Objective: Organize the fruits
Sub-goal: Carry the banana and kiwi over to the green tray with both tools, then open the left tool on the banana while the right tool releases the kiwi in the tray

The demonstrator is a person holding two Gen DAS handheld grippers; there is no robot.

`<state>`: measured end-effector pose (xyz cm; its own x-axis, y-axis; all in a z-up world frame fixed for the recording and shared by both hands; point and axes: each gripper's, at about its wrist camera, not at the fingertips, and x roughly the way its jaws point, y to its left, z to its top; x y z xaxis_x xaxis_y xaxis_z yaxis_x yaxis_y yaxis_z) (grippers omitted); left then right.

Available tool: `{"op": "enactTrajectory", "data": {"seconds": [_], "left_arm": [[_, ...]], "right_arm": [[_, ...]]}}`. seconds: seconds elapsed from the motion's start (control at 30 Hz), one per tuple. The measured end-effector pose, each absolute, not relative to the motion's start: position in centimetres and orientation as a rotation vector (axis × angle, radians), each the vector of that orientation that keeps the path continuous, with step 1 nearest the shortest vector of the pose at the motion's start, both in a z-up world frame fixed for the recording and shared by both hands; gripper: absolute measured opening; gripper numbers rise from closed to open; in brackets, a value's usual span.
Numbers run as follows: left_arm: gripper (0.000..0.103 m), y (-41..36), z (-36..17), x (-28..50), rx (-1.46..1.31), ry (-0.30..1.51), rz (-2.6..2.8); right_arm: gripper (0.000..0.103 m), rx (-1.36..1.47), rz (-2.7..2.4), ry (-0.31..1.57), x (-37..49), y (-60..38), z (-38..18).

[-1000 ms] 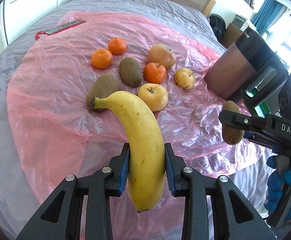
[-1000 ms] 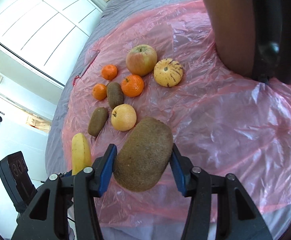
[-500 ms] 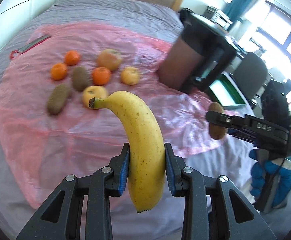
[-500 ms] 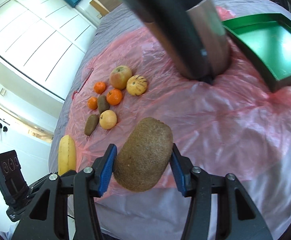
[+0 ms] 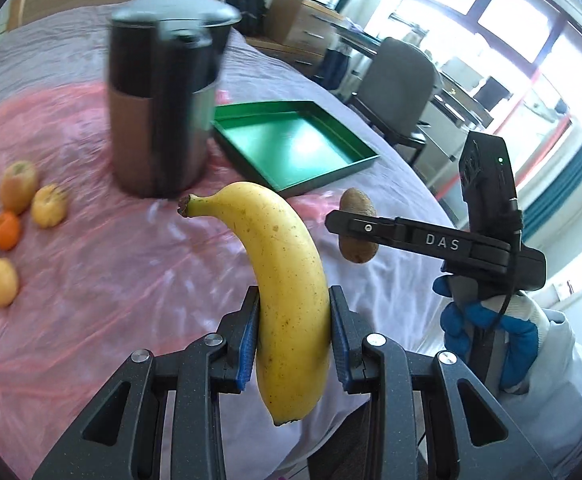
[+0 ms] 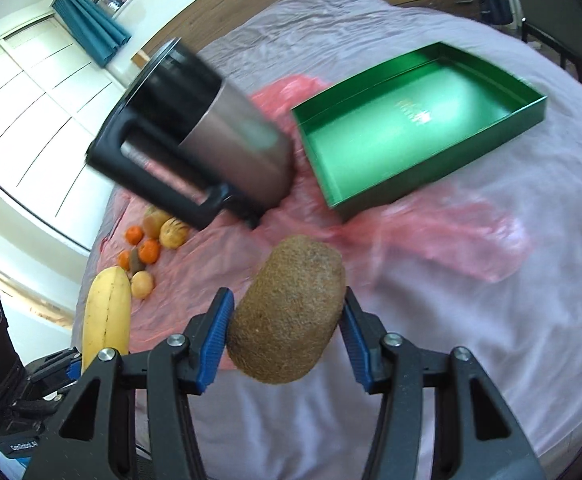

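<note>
Carrying: left gripper [image 5: 294, 336] clamps banana [image 5: 287, 280]; right gripper [image 6: 287, 338] clamps kiwi [image 6: 287, 312]. Green tray [image 6: 431, 172] ahead of fingers; lower before releasing, clear of jug [image 6: 211, 152].

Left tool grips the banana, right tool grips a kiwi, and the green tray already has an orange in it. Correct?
Not quite. The green tray holds nothing, as the right wrist view shows. The left tool does grip the banana, and the right tool the kiwi.
</note>
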<state>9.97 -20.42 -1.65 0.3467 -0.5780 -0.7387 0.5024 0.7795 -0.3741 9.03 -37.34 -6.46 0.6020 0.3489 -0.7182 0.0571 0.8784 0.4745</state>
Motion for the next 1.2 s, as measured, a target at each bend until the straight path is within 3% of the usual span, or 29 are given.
{"op": "enactTrajectory", "data": {"seconds": [0.4, 0.67, 0.93, 1.2], "left_arm": [[0.028, -32.9, -0.9, 19.1, 0.021, 0.964, -0.721], [0.028, -37.9, -4.8, 28.0, 0.069, 0.993, -0.559], [0.028, -39.1, -9.2, 33.7, 0.075, 1.002, -0.394], [0.028, -38.6, -12.2, 34.5, 0.085, 1.045, -0.332]], "right_arm": [[0.035, 0.346, 0.038, 0.828, 16.6, -47.6, -4.6], [0.035, 0.259, -0.040, 0.832, 27.5, -52.2, -5.7], [0.036, 0.181, -0.090, 0.897, 35.1, -54.5, -9.8], [0.036, 0.164, -0.109, 0.944, 36.1, -55.4, -12.0]]}}
